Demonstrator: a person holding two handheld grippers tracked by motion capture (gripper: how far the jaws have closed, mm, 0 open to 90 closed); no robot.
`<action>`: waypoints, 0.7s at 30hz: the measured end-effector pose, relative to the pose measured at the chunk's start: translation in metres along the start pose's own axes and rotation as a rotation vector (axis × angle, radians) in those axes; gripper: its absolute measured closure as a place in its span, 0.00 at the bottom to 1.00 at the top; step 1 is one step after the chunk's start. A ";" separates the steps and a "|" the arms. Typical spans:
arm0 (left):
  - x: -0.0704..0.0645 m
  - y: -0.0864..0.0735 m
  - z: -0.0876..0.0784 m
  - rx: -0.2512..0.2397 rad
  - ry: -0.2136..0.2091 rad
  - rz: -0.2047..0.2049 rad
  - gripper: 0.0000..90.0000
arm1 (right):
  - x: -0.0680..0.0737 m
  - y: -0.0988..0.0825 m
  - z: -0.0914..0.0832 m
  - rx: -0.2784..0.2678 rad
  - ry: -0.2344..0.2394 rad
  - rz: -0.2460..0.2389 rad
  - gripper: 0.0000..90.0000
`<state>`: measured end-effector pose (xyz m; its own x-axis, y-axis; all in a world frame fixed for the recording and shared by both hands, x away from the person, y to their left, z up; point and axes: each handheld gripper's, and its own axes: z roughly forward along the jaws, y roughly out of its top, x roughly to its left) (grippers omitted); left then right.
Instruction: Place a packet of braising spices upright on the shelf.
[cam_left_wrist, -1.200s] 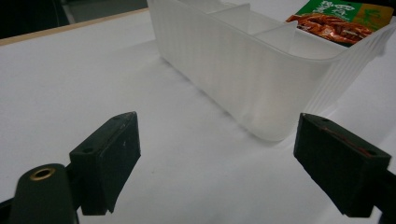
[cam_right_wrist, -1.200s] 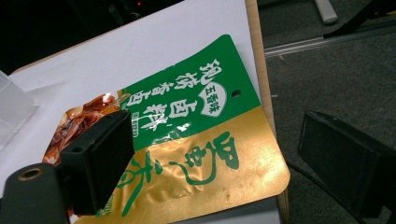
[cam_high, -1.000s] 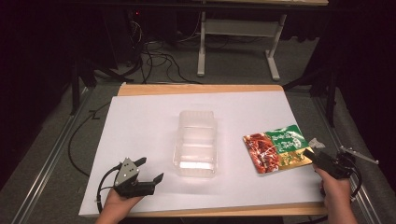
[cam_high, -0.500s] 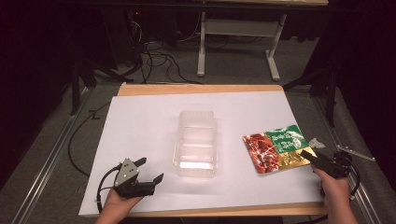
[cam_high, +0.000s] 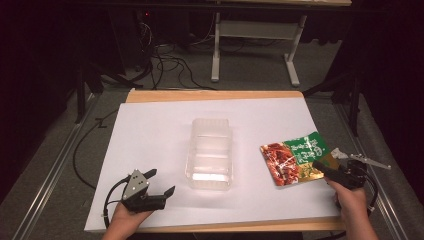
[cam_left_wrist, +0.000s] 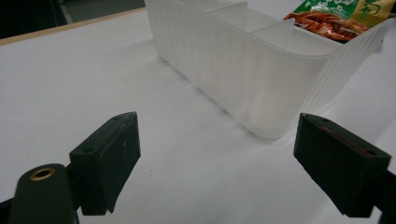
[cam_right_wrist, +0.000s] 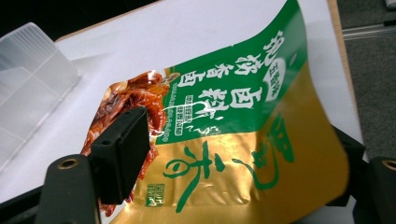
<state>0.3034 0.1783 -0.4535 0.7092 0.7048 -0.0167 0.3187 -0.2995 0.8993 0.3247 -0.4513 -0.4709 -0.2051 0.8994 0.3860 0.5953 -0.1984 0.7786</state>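
The right gripper is sitting with its fingers apart around the snack packet at the bench's right side. The left gripper, fingers apart, is facing the clear container.

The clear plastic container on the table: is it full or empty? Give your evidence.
Empty. The clear container shows only bare dividers and floor in the high view, and the left gripper view shows nothing inside its compartments. The food packet lies outside, beside it.

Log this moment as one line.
left claw: open, idle | right claw: open around snack packet edge | clear tray: empty, centre
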 end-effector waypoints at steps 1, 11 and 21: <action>0.000 0.000 0.000 0.001 0.000 0.001 0.17 | 0.000 0.000 0.002 0.004 0.003 0.002 0.27; 0.000 -0.002 -0.003 0.003 0.008 0.001 0.17 | 0.008 0.003 0.016 0.031 0.020 -0.013 0.27; 0.001 -0.006 -0.011 0.004 0.023 -0.008 0.17 | 0.008 0.005 0.020 0.026 -0.039 -0.011 0.55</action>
<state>0.2958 0.1875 -0.4539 0.6920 0.7218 -0.0133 0.3266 -0.2965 0.8974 0.3410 -0.4372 -0.4740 -0.1820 0.9159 0.3577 0.6129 -0.1788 0.7697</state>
